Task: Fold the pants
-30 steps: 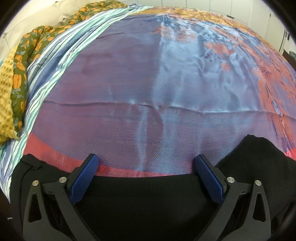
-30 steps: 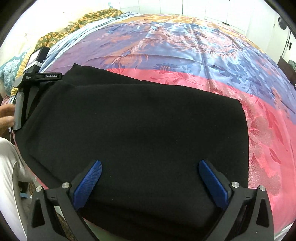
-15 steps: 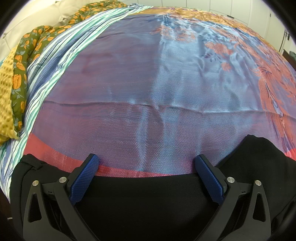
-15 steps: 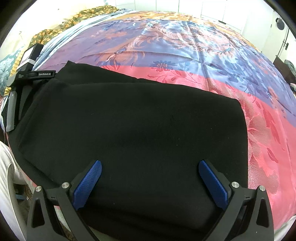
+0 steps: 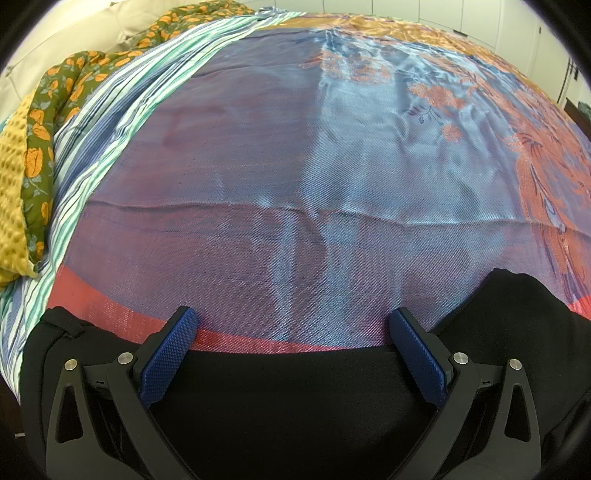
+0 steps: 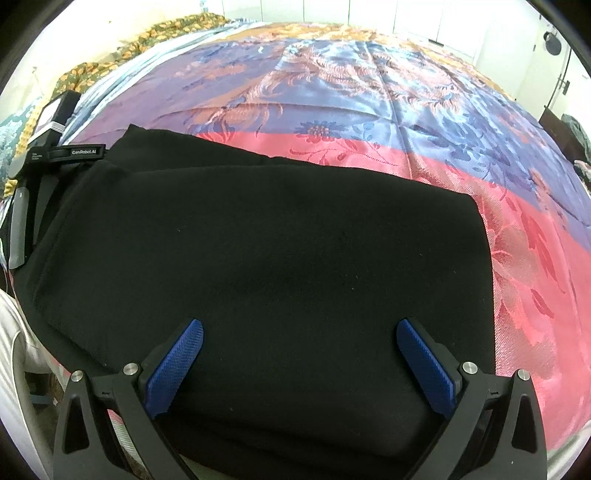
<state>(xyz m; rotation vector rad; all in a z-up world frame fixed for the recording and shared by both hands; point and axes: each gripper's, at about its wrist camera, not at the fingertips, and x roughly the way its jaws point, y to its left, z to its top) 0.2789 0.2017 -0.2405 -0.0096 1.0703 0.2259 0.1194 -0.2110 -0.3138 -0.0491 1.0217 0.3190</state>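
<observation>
The black pants (image 6: pixel 277 258) lie folded in a flat rectangle on the bed's near edge. In the left wrist view they (image 5: pixel 295 398) fill the bottom. My left gripper (image 5: pixel 295 325) is open and empty, its blue fingertips at the pants' far edge. It also shows at the left of the right wrist view (image 6: pixel 40 162), beside the pants' left end. My right gripper (image 6: pixel 300 328) is open and empty, hovering over the pants' near part.
A shiny blue, purple and pink floral bedspread (image 6: pixel 369 110) covers the bed. A striped sheet (image 5: pixel 110 122) and a green-orange floral quilt (image 5: pixel 40 122) lie along the left side. White cupboards (image 6: pixel 424 18) stand behind. White clothing (image 6: pixel 14 369) shows at the lower left.
The right wrist view has shifted slightly; the left gripper sits a little further left and lower in it, and the hand beside it is out of sight. The pants lie still.
</observation>
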